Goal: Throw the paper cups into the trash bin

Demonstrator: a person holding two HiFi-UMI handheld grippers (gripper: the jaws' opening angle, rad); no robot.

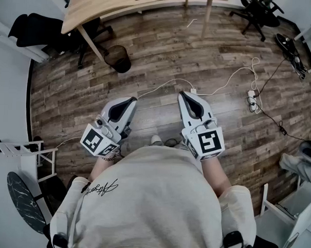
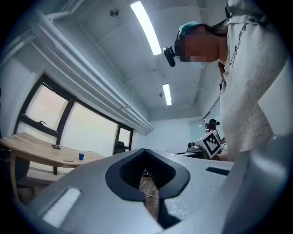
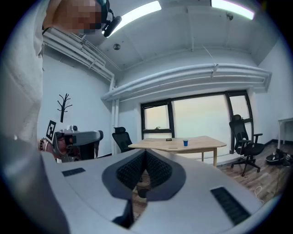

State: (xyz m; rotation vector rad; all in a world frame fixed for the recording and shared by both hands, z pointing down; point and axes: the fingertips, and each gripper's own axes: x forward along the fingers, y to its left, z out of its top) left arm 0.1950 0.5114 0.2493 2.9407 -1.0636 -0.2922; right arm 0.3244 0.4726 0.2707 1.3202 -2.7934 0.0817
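Two closed, empty claws, the left gripper (image 1: pixel 132 100) and right gripper (image 1: pixel 183 95), are held above the wood floor (image 1: pixel 163 54); a blue paper cup (image 3: pixel 185 143) is seen on the wooden table (image 1: pixel 99 5), the trash bin (image 1: pixel 119 58) beside its leg.

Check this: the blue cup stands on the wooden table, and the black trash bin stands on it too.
Wrong: the head view shows the black trash bin on the floor beside the wooden table. The blue cup is on the table.
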